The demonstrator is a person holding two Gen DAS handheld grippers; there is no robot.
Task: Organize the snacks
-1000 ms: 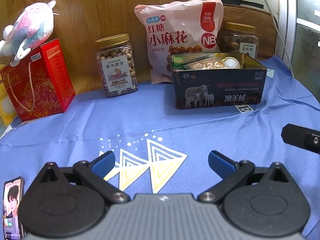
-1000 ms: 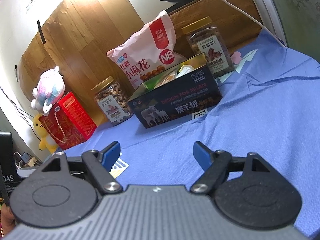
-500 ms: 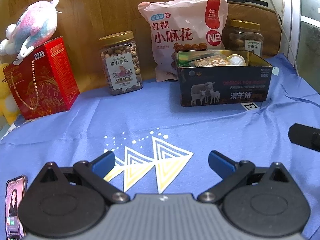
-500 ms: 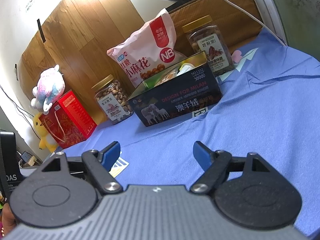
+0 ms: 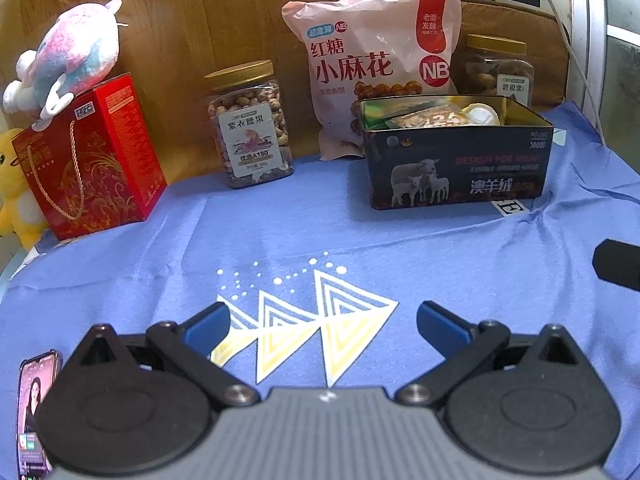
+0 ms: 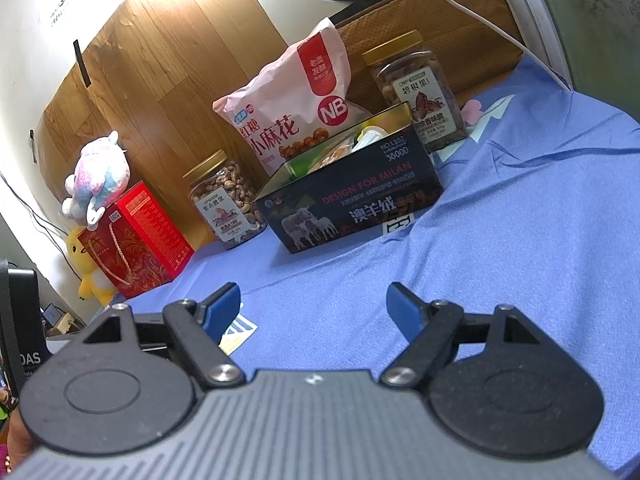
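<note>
Both grippers, left gripper (image 5: 322, 326) and right gripper (image 6: 314, 306), are held wide open and empty above the blue cloth (image 5: 360, 236). Well ahead, an open tin (image 5: 460, 160) with small snacks inside is set before a pink bag (image 5: 372, 64), between two nut jars (image 5: 250, 124). No item is engaged; a reach toward the back row seems called for next.

A blue cloth (image 5: 400, 240) covered the surface across the lower frame, a wood-grain panel (image 6: 160, 80) leaned on a brightly lit white wall (image 6: 48, 20) at upper left.
</note>
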